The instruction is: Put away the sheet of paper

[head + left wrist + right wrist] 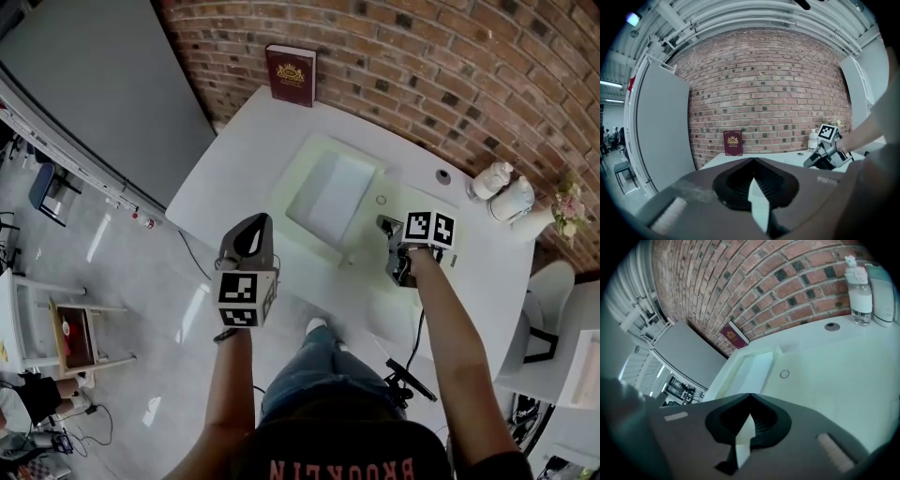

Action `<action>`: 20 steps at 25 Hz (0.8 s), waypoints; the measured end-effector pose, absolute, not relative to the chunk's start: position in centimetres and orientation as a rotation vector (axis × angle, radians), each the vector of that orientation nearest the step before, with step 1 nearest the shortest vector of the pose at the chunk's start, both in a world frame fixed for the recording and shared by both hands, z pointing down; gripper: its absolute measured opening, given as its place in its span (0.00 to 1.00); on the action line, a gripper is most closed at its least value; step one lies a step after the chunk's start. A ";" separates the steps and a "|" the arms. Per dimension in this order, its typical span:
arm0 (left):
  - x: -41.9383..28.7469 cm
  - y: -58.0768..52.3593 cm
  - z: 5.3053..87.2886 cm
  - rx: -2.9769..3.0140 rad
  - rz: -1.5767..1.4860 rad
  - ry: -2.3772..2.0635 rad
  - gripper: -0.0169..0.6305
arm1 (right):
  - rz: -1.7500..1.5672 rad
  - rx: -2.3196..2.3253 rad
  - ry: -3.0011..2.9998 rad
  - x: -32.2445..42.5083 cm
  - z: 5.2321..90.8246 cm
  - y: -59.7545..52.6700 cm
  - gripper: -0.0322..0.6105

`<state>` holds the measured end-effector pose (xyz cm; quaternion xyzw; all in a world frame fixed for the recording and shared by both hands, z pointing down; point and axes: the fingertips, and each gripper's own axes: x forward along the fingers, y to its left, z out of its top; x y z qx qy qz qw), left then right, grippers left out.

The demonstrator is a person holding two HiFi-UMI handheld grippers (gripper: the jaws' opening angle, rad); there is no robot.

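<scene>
While left tongs (256,219) and right tongs (385,224) sit pressed together, the sheet (337,194) lies ahead, between them.

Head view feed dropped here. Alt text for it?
From above: a white table against a brick wall carries a pale tray with what looks like the sheet of paper inside. The right gripper, shut, hangs over the table beside the tray; the left gripper, also shut, is at the table's near edge. A dark red book stands at the wall.

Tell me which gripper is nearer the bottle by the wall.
Right. The right gripper hangs over the table near the bottle; the left gripper hangs outside the table's front edge.
</scene>
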<state>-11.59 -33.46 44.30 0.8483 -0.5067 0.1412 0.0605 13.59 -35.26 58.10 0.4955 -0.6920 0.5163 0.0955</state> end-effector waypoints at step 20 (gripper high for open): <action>-6.1 -24.9 37.5 2.682 0.315 -1.579 0.02 | 0.591 1.712 -2.476 16.3 40.0 -25.0 0.05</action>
